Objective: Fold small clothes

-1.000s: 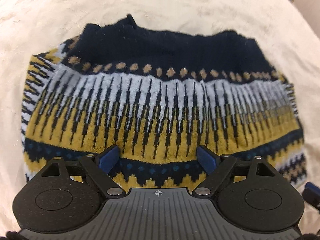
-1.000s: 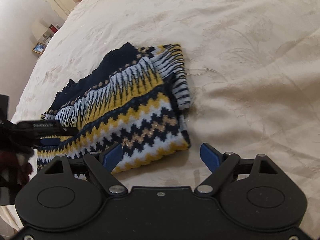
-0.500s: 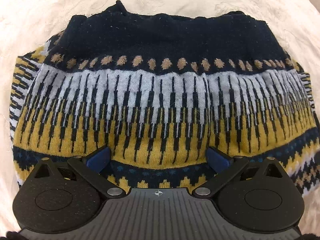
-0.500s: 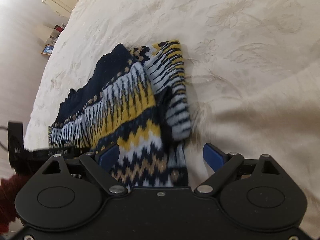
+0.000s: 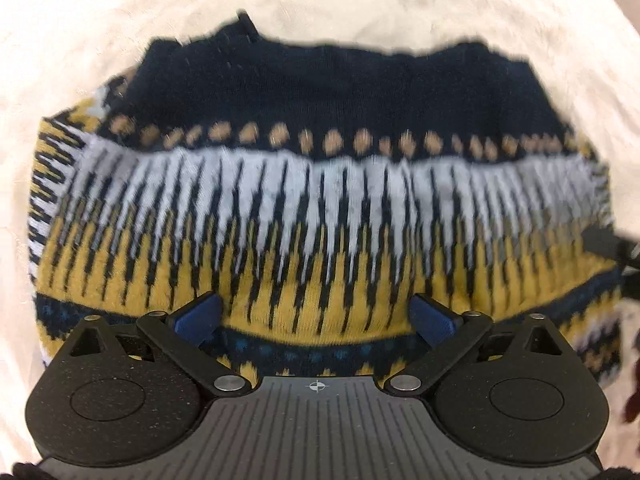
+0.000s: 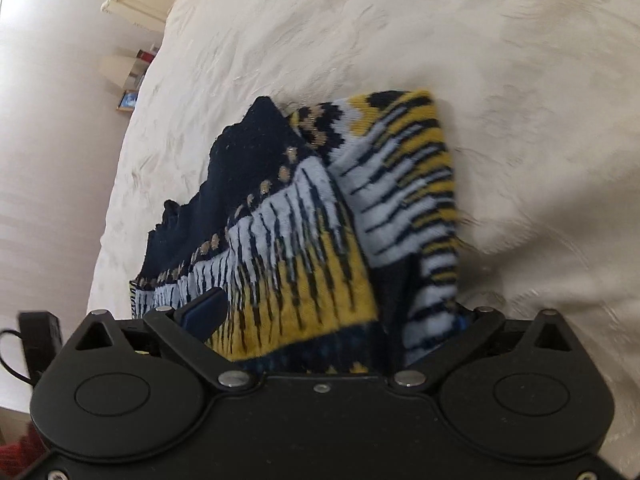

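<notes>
Both claws, the left gripper (image 5: 314,316) and right gripper (image 6: 332,316), have just spread wide over the folded sweater (image 5: 320,208), pinching nothing; the right one has come nearer, so another fold seems next.

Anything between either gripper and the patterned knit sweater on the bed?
Nothing visible. The navy, white and yellow patterned knit sweater lies on the cream bedspread directly under the open left gripper, and its folded edge already sits between the open right gripper's jaws.
</notes>
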A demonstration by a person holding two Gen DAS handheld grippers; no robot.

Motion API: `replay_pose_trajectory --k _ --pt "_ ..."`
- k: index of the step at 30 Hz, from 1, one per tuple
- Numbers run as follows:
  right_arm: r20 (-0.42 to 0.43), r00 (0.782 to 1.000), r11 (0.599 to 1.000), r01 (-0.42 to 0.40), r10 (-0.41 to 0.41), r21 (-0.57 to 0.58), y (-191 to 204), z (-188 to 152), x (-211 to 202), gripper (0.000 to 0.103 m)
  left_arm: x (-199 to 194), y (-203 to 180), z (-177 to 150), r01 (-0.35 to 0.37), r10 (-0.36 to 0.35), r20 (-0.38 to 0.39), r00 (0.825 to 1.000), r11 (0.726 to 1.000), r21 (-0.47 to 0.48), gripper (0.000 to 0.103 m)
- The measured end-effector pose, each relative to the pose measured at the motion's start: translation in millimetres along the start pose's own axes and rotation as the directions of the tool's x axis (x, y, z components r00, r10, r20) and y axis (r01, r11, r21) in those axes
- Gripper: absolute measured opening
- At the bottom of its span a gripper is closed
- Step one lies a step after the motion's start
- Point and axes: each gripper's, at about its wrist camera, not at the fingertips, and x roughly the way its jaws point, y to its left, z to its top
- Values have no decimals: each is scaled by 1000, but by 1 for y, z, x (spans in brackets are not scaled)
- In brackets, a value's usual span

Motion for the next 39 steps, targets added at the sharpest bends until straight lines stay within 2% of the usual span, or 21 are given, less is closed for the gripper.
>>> replay_pose_trajectory --k 2,6,9,11,14,15,17,18,19,20,22,27,30,39 --pt "1 1000 1000 -3 3 -8 0 -1 0 103 -6 1 8 10 -10 33 999 1000 -8 97" --pt "8 1000 1000 -25 25 -19 -3 -4 -1 103 0 -2 27 -20 20 60 998 1000 -4 97" --pt "0 1000 999 -26 26 -27 -6 -4 -5 103 17 0 40 -43 43 40 998 999 -4 98" --pt "-12 1000 999 -22 22 -30 -5 -2 -5 103 29 1 46 -43 43 17 999 999 -1 103" --pt "-27 999 999 -23 22 -27 -6 1 -5 103 35 0 51 -52 52 21 998 998 24 103" --pt "-28 999 999 -19 18 -26 -6 2 -6 100 34 0 51 -50 49 23 999 999 20 103" --pt "-23 1000 1000 -5 4 -26 -6 2 -8 85 30 3 51 -34 34 30 999 999 16 102" --pt "-19 1000 1000 7 -8 -21 -6 3 -9 69 25 5 49 -24 23 36 999 1000 14 102" --pt "-14 1000 1000 26 -26 -16 -7 3 -11 57 20 6 45 -15 15 42 999 1000 12 101" --pt "-8 999 999 33 -33 -12 -8 2 -14 53 14 8 43 -7 6 48 999 1000 13 98" --pt "2 1000 999 30 -30 -14 -7 1 -20 35 1 12 37 4 -5 63 998 1000 20 96" --pt "33 995 991 93 -90 -95 23 -2 -31 30 -37 31 11 23 -23 125 992 1000 3 96" --pt "58 995 990 91 -85 -107 43 -3 -39 30 -57 48 -9 34 -31 145 989 999 -16 96" --pt "64 991 972 127 -116 -197 111 -6 -43 30 -82 109 -64 59 -44 120 992 991 -122 96"
